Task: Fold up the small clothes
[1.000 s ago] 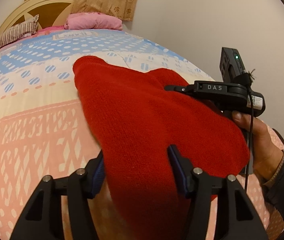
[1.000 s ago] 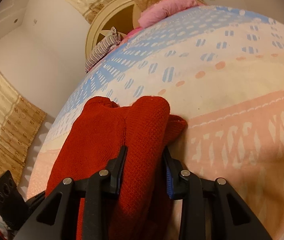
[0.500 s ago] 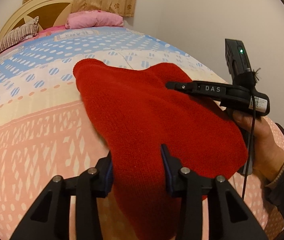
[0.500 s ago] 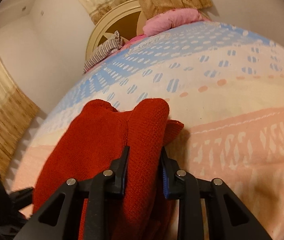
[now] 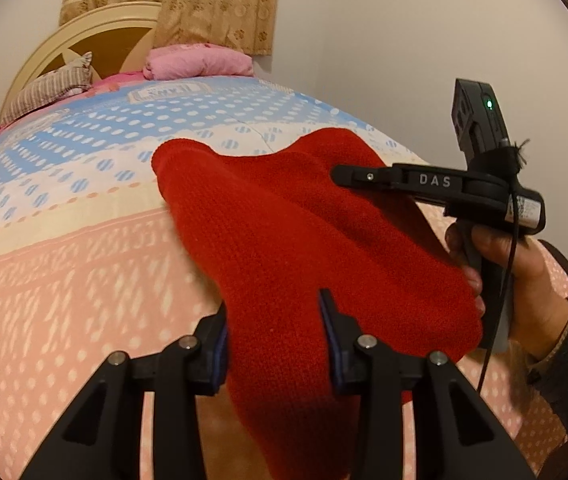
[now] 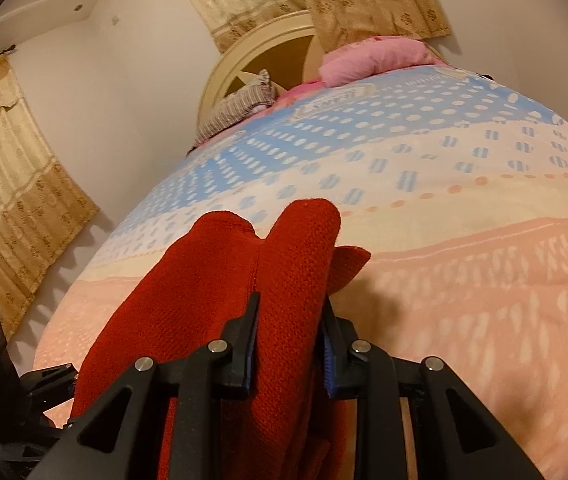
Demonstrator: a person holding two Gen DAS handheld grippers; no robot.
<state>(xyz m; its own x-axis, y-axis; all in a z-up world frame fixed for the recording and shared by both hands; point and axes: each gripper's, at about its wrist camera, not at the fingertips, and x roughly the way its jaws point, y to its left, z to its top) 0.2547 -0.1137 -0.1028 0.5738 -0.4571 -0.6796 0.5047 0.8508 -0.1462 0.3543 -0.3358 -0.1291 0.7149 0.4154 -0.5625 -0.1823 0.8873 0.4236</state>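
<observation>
The left gripper (image 5: 273,334) has squeezed in and now pinches the red knit cloth (image 5: 304,240); the right gripper (image 6: 290,334) still pinches it too. The cloth sits a bit lower over the bed (image 5: 63,280) than before.

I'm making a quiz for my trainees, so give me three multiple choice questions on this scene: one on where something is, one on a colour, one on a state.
1. Where does the folded pink blanket lie?
A. at the head of the bed by the cream wooden headboard
B. on the floor
C. in the right gripper

2. What colour is the knitted garment?
A. blue
B. red
C. green

3. How does the left gripper stand?
A. open, away from the cloth
B. jaws shut on the garment
C. out of view

Answers: 1 A, it sits beside the headboard; 2 B, the knit is red in both views; 3 B, cloth fills the gap between its jaws.
</observation>
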